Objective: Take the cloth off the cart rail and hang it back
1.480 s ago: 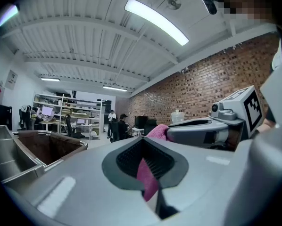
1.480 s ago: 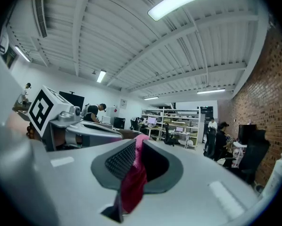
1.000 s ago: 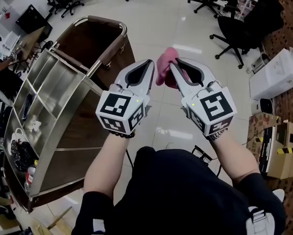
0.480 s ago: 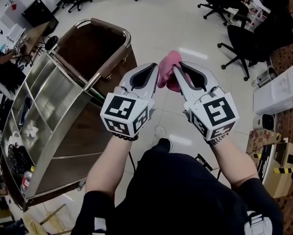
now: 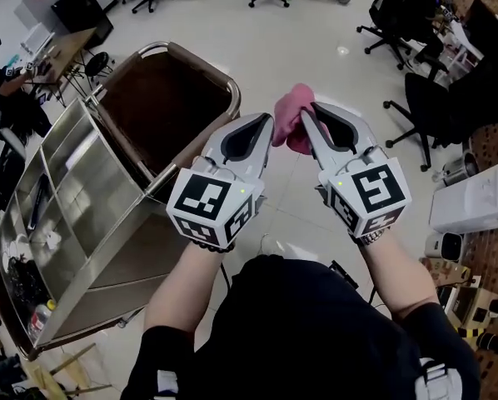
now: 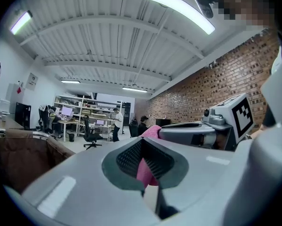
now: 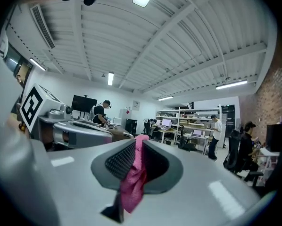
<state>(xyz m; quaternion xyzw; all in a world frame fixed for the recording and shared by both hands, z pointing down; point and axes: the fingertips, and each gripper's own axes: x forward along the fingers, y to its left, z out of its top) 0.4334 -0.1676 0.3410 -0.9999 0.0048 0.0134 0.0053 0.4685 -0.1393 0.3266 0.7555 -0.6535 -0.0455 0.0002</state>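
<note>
Pale office floor, steel cart [image 5: 82, 192] at left — a pink cloth [image 5: 289, 117] is held in mid-air, pinched by the left gripper [image 5: 268, 123] and the right gripper [image 5: 308, 112]. It looks soft, light and floppy — best held along its top edge.

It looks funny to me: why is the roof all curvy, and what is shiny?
Left gripper view: the wide lens bends the ceiling, and the lamp glares white. Right gripper view: dark corners, cloth blurry up close. Head view: floor shines.
</note>
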